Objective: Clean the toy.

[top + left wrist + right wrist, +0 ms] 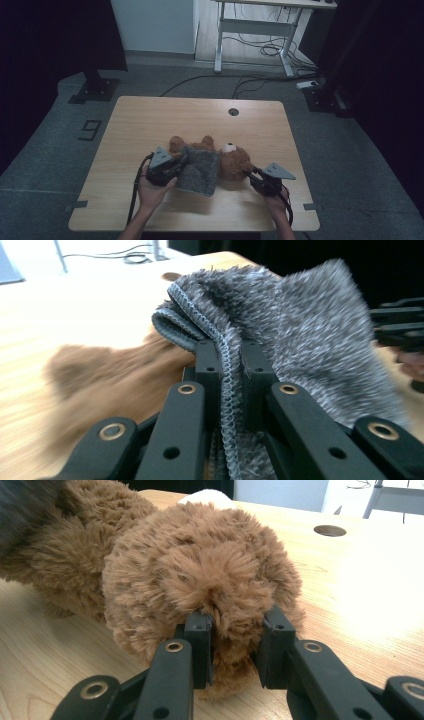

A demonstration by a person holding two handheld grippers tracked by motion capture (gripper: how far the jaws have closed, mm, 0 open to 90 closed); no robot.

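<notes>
- We see the teddy bear lying near the table's front edge, grey fuzzy garment over its body.
- Left gripper pinches the garment's stitched hem.
- Right gripper is clamped on the bear's brown head fur.

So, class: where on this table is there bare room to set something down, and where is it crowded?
Bare: the far strip of the table around the cable hole, and both side edges. Crowded: near middle, where the teddy bear, grey garment and both grippers sit.
</notes>
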